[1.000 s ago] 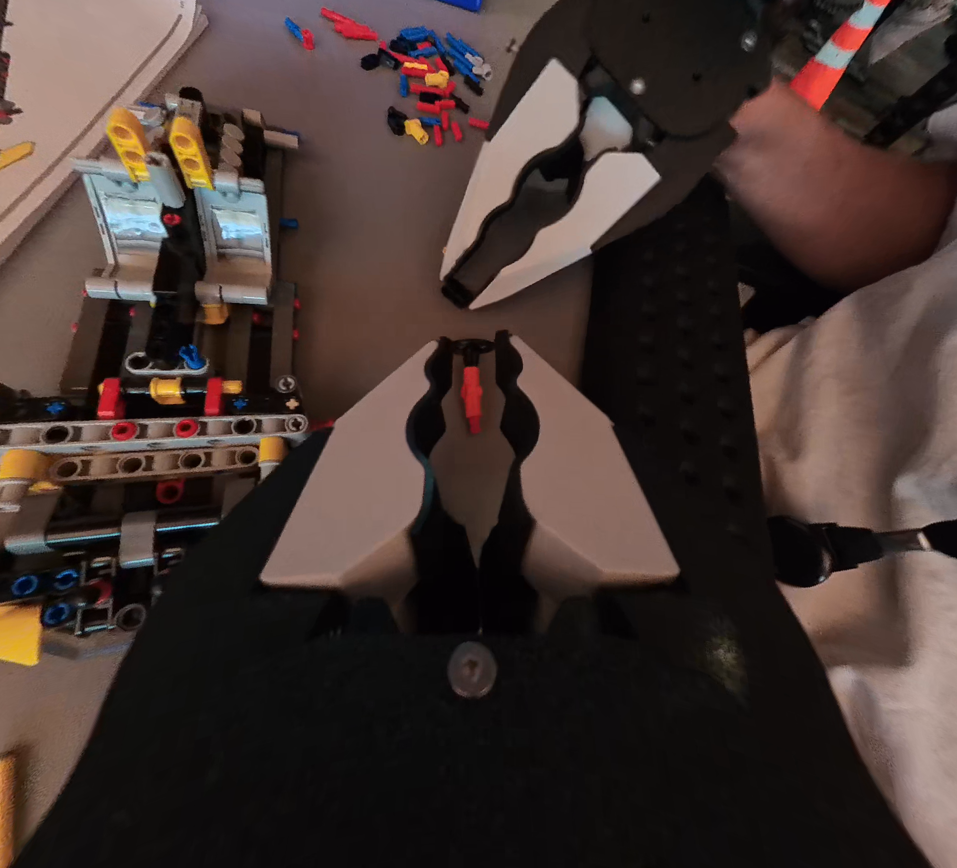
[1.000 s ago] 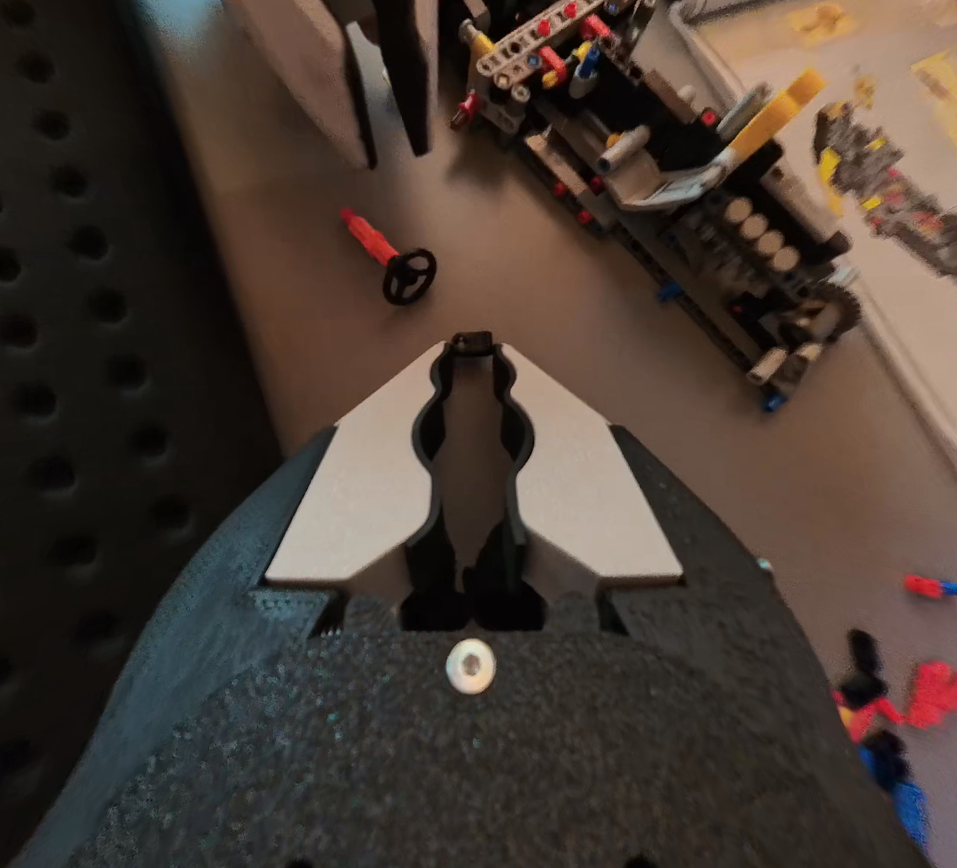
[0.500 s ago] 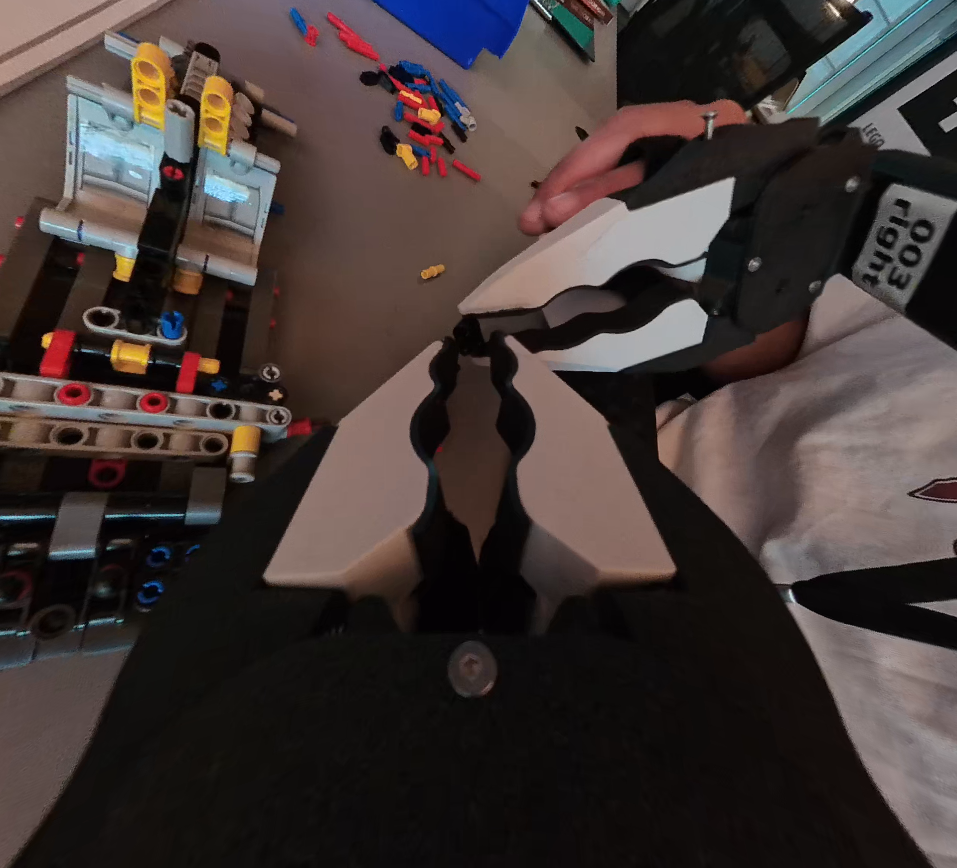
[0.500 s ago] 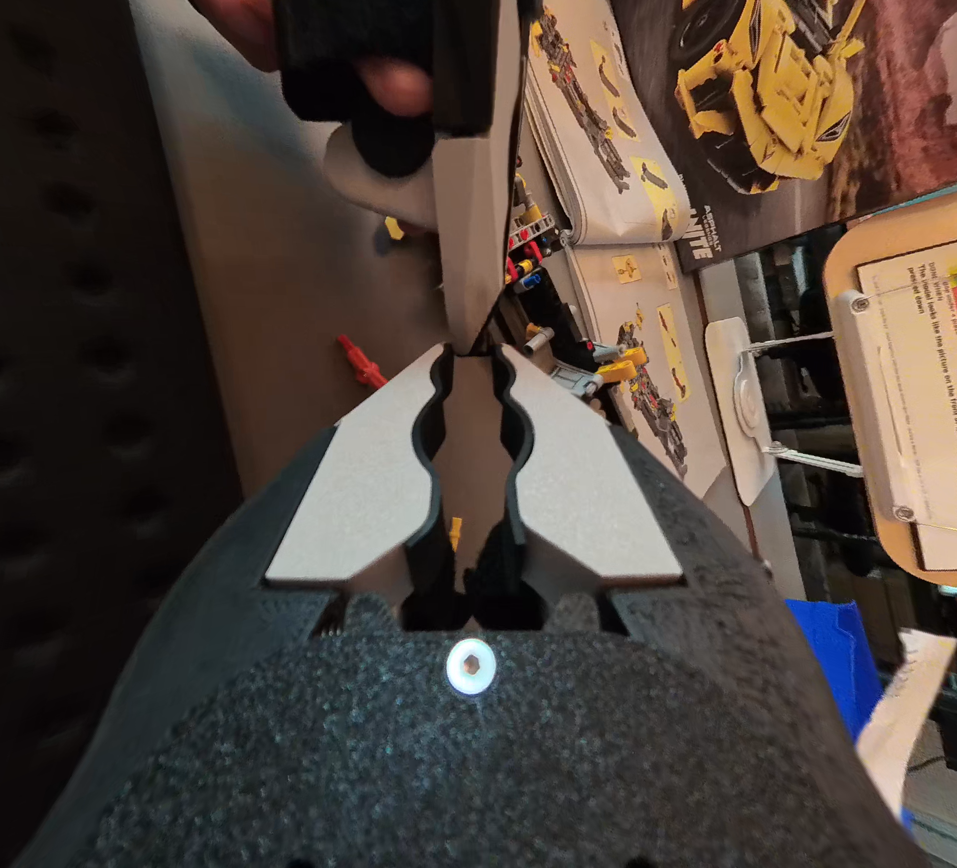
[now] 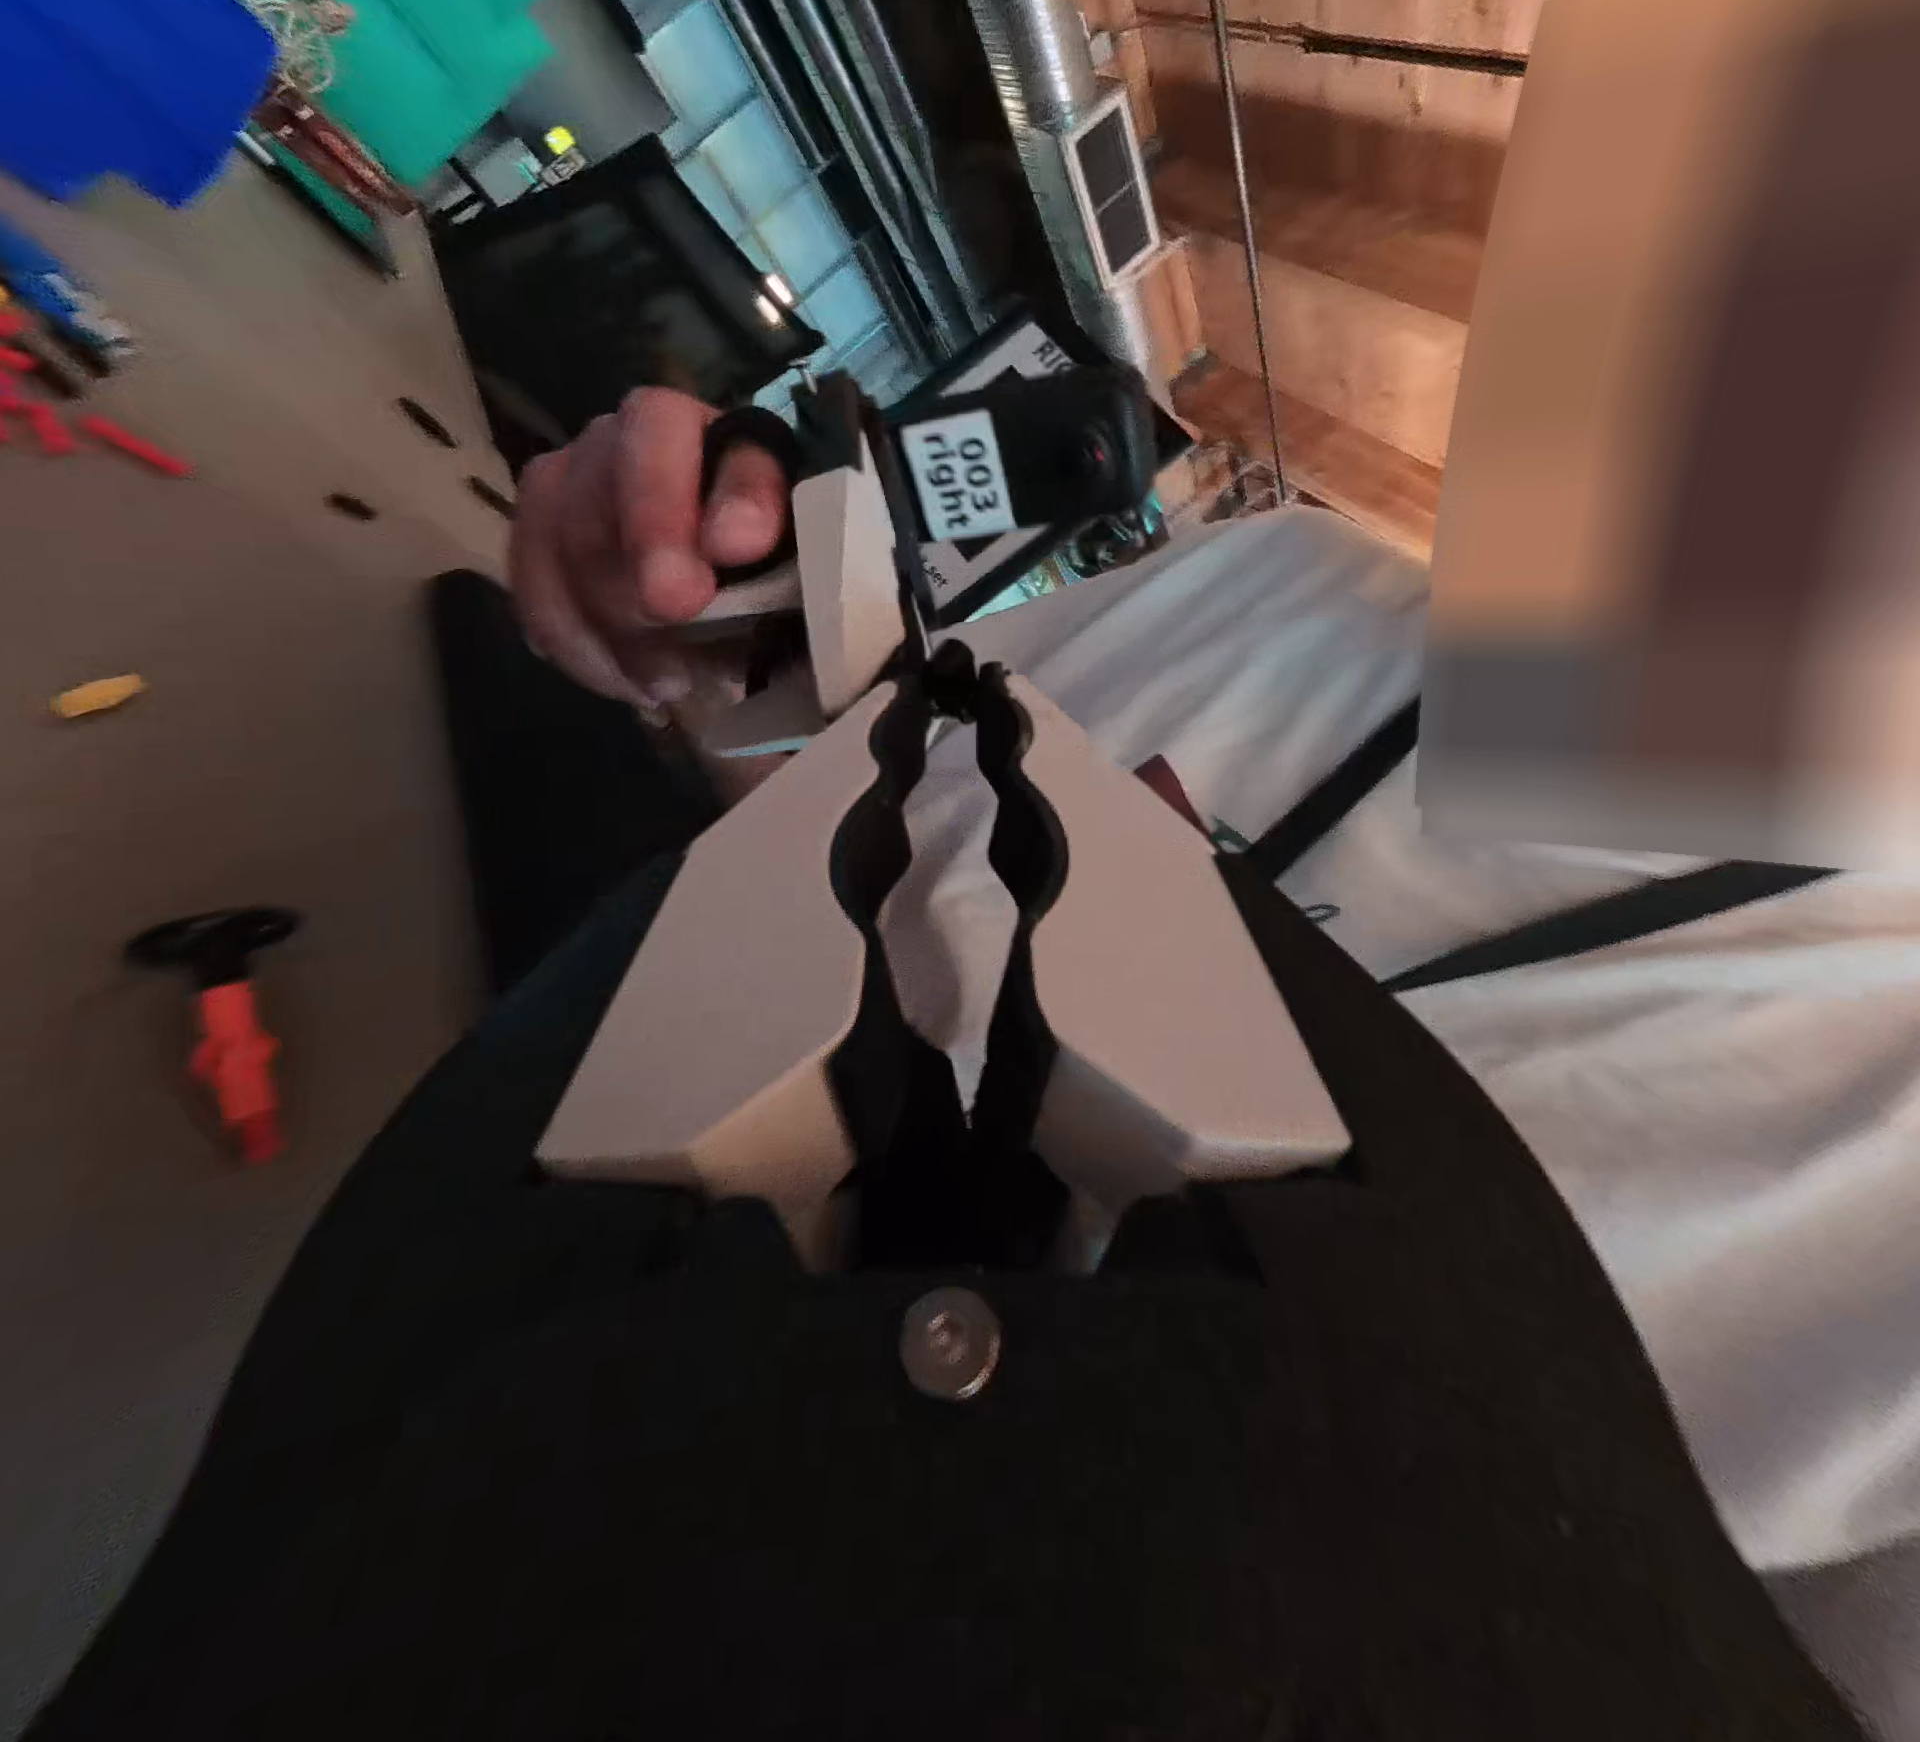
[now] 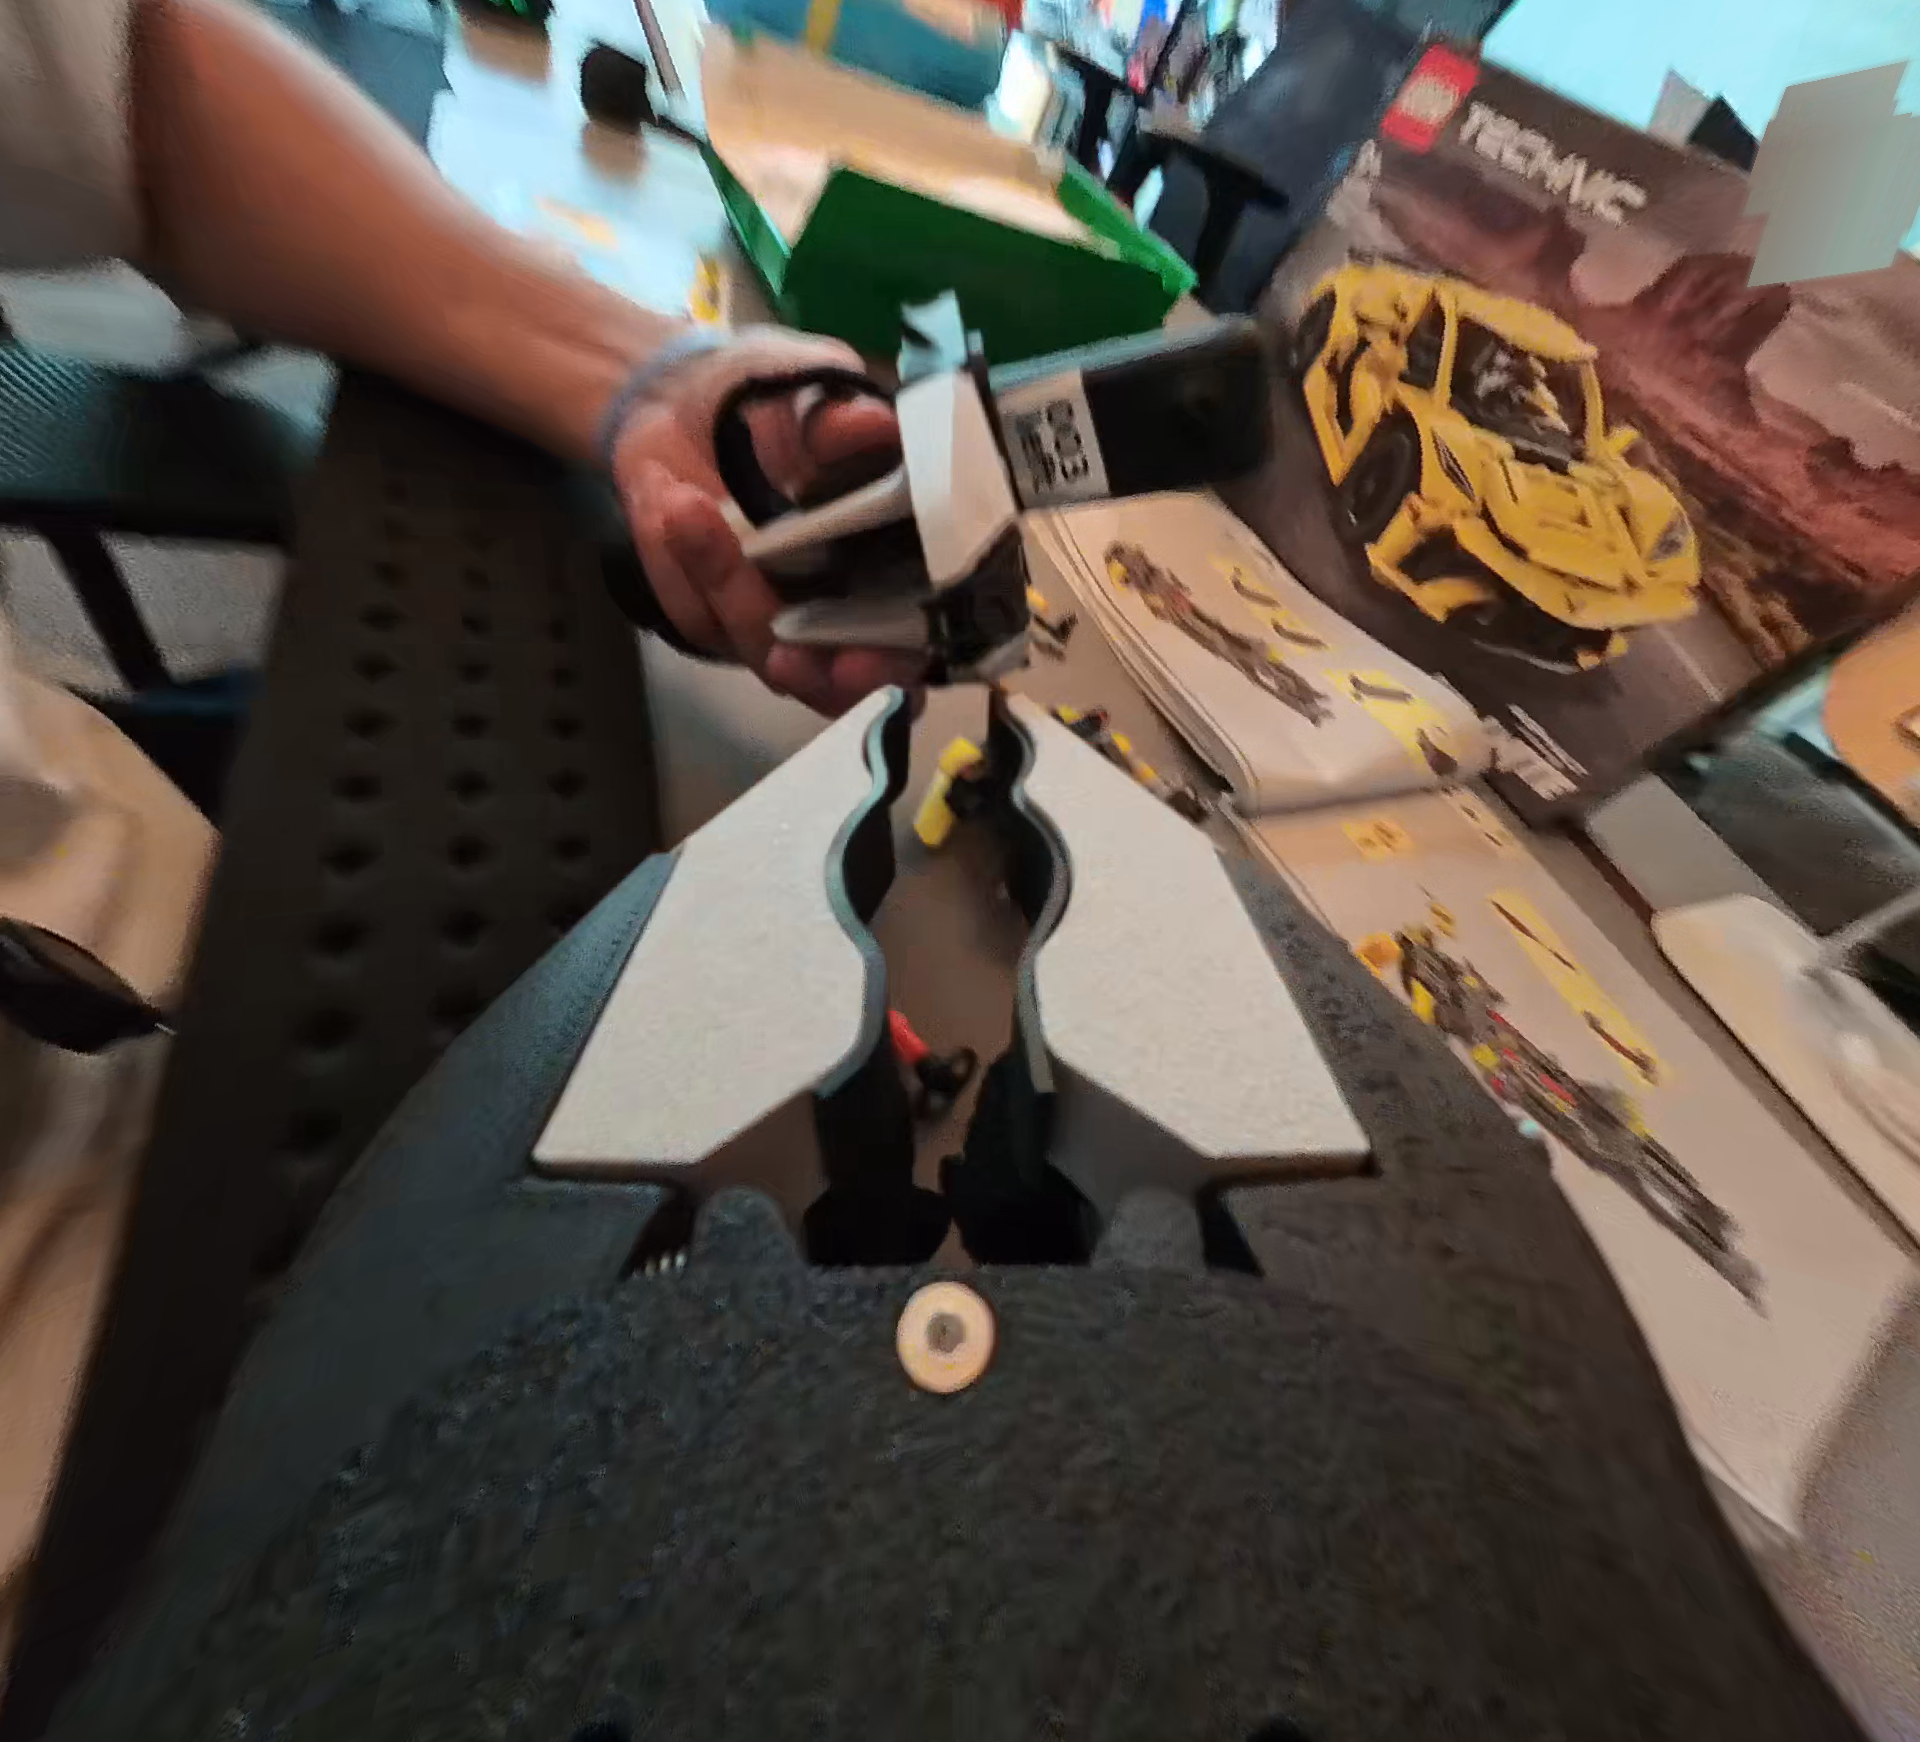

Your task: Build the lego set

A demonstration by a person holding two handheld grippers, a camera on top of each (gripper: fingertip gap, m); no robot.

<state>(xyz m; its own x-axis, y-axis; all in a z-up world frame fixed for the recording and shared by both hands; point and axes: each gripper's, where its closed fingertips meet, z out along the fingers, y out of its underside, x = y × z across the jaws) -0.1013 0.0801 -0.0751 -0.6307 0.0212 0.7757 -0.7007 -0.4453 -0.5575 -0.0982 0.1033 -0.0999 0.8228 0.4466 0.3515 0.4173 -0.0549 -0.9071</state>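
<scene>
Both grippers are raised off the table and meet tip to tip. My left gripper (image 5: 954, 690) is shut, and a small black piece (image 5: 951, 676) seems pinched at its tips. It also shows in the right wrist view (image 6: 966, 653), held in a hand. My right gripper (image 6: 948, 707) has its jaws slightly apart at the left gripper's tip. It faces the left wrist camera (image 5: 928, 659). A red axle with a black wheel (image 5: 223, 1017) lies on the table and shows between the right fingers (image 6: 928, 1060). Yellow and black parts of the build (image 6: 943, 793) show behind.
The open instruction booklet (image 6: 1247, 653) and the set's box (image 6: 1507, 466) lie at the right, with a green box (image 6: 935, 258) behind. A black perforated surface (image 6: 447, 653) is at the left. A blue bin (image 5: 104, 30), loose red pieces (image 5: 62, 435) and a yellow pin (image 5: 99, 695) are on the table. Less than 4 cm separates the two grippers' tips. Between my right fingertips and the yellow pin (image 5: 99, 695) there is roughly 15 cm.
Both grippers rose from the table and tilted up, keeping their tips together. The right jaws parted slightly. The build left the left wrist view.
</scene>
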